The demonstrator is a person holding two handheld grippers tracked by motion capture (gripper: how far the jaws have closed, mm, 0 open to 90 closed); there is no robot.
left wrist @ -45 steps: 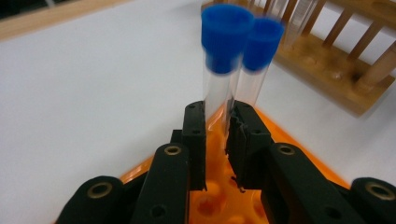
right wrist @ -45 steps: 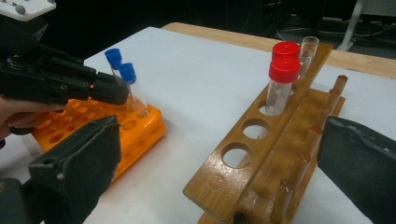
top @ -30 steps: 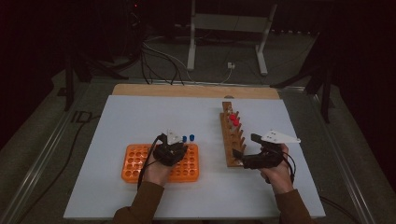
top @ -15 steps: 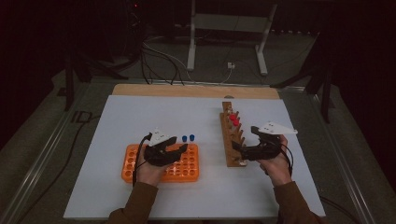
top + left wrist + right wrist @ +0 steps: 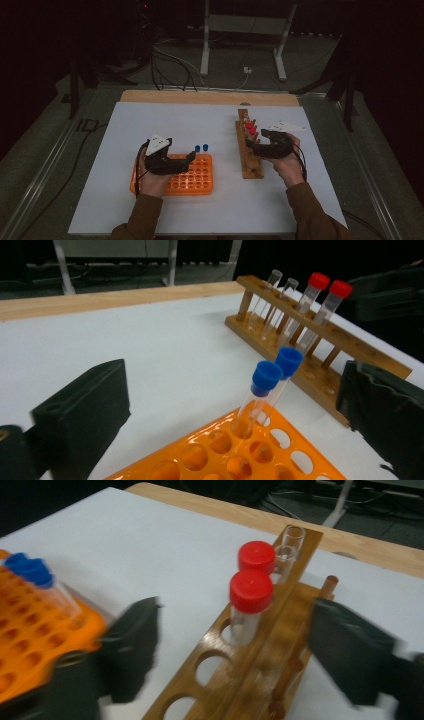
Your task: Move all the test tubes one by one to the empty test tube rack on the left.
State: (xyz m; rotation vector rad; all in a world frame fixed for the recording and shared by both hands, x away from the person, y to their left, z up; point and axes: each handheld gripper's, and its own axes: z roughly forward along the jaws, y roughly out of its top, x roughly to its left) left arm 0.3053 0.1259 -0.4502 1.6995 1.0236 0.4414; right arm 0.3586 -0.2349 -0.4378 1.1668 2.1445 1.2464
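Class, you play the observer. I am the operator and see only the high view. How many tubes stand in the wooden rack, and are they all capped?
Observer: Four stand in the wooden rack: two red-capped tubes, and two uncapped tubes beyond them.
Operator: Does the left tool hold anything?
Observer: No. The left tool is open, and the two blue-capped tubes lean in the orange rack ahead of it.
Operator: And the right tool?
Observer: The right tool is open and empty, over the wooden rack.

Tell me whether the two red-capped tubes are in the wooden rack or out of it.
In. Both red-capped tubes stand upright in holes of the wooden rack, next to each other, with the right gripper open around the nearer one.
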